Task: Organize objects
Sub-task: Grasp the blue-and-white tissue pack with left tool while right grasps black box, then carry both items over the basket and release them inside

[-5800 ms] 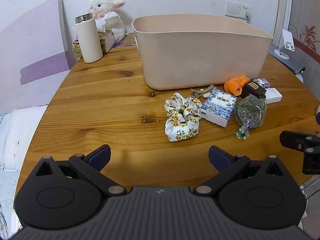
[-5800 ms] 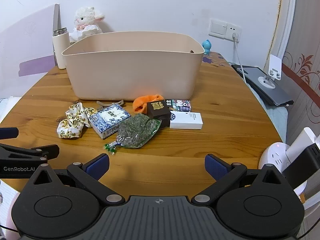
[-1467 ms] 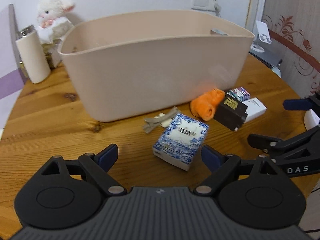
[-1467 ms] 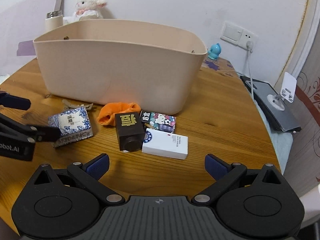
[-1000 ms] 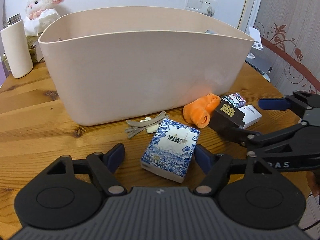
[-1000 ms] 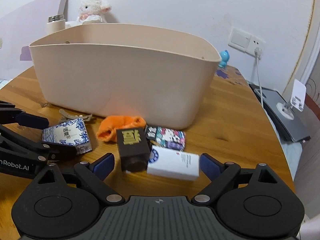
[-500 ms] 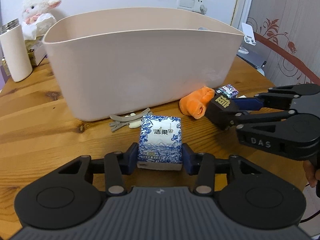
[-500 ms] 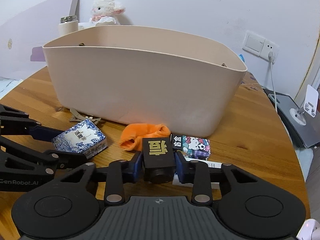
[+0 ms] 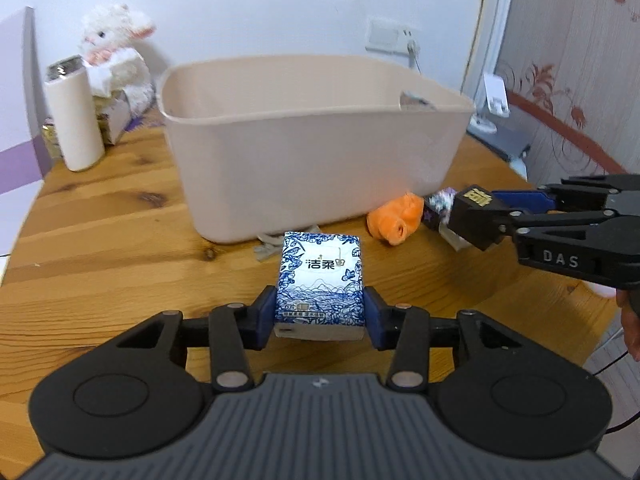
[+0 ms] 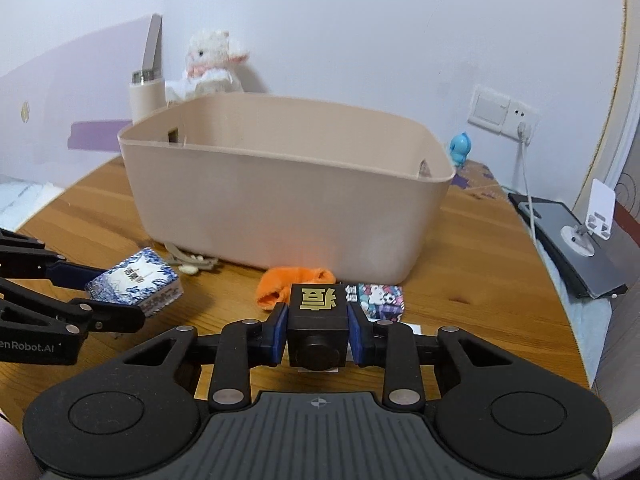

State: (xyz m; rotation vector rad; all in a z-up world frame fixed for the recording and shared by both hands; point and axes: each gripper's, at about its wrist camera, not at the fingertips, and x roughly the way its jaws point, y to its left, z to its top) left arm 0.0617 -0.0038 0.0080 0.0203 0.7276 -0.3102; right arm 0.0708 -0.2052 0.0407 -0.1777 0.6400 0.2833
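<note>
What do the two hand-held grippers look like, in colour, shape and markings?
Both are matte black linkage frames with round discs, silver rivets, a ribbed grey housing and blue finger pads. The left hand-held gripper reads "GenRobot.AI" on its side, the right hand-held gripper "DAS".

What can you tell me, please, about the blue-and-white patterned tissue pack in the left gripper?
The blue-and-white patterned tissue pack is a small soft rectangular packet, apparently plastic-wrapped, printed with blue flowers, a landscape and dark Chinese characters. The left gripper has its jaws shut on the pack's two long sides near its closer end. It appears lifted off the round wooden table, front face up, just before the beige plastic bin.
</note>
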